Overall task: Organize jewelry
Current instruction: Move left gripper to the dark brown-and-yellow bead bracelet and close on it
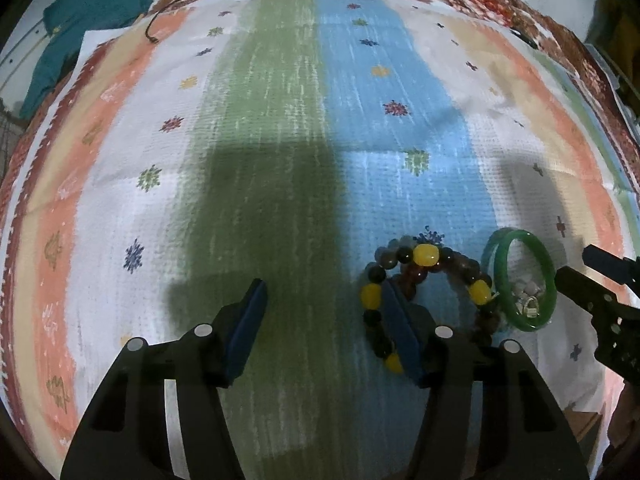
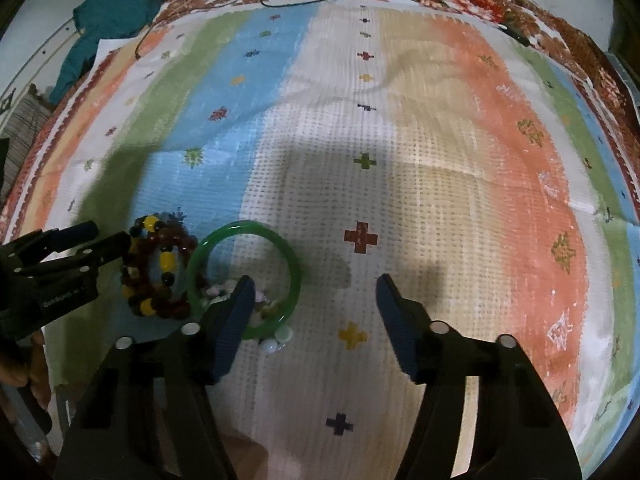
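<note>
Jewelry lies in a small heap on the striped cloth — a beaded bracelet of dark and yellow beads, a green bangle leaning against it, and a few small pale pieces inside and just beside the bangle. Our left gripper points steeply down with its fingers partly open and nothing between them; its right finger sits over the beaded bracelet's ring, the left finger well off to the side over bare cloth. Our right gripper is also partly open and empty, its left finger over the bangle's near rim, its right finger apart from it over bare cloth.

We judge this to be the reach-in step, before anything is picked up. Next we would need to bring one finger inside a ring and the other outside it, so each gripper pinches a rim — the bangle looks smooth and may slip, and the two pieces touch, so lifting one could drag the other.
</note>
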Demonstrator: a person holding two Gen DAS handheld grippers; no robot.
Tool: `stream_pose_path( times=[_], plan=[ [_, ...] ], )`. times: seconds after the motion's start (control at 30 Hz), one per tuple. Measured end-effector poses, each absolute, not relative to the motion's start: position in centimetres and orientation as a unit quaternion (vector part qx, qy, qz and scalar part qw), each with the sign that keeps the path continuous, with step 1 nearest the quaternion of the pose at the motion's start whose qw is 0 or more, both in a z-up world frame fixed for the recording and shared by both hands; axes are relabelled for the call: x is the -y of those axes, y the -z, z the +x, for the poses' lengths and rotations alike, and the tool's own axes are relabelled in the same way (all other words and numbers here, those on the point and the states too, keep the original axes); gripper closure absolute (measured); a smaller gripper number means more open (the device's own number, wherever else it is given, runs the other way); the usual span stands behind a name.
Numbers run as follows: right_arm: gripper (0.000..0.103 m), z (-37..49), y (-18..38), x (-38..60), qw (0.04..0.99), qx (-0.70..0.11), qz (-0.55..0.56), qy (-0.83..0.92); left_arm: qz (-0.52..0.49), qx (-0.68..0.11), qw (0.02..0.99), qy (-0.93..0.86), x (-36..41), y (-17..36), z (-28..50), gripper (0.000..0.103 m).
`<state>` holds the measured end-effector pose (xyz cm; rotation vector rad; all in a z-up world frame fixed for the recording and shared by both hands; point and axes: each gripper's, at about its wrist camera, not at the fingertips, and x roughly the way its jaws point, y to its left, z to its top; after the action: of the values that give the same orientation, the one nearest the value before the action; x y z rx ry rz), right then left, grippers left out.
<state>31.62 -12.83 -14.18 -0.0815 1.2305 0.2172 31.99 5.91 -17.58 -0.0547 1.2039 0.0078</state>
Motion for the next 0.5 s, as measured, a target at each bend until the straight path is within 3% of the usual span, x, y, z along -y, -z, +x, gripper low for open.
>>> stream_pose_path(
  times=[0.1,0.27,0.33,0.43,0.5],
  plan=[
    [0.055,31.9,15.1,12.9,0.802,-0.587,-0.03,-0.106,-0.018,-0.564,0.825,0.004,-5.6,17.9,32.0,0.051],
    [0.068,32.2,15.7,13.2,0.803,-0.588,-0.029,-0.098,-0.002,-0.568,0.823,-0.017,-5.9,18.4,31.8,0.079],
    [0.083,32.0,15.7,13.2,0.803,-0.586,-0.032,-0.101,-0.007,-0.567,0.823,-0.021,-6.5,18.3,31.8,0.092],
    [0.096,31.9,15.6,12.9,0.801,-0.588,-0.036,-0.109,-0.029,-0.567,0.823,-0.017,-7.3,17.9,31.6,0.092],
    [0.096,31.7,15.4,12.8,0.803,-0.584,-0.042,-0.11,-0.033,-0.566,0.824,-0.015,-7.3,17.6,31.4,0.092]
  ],
)
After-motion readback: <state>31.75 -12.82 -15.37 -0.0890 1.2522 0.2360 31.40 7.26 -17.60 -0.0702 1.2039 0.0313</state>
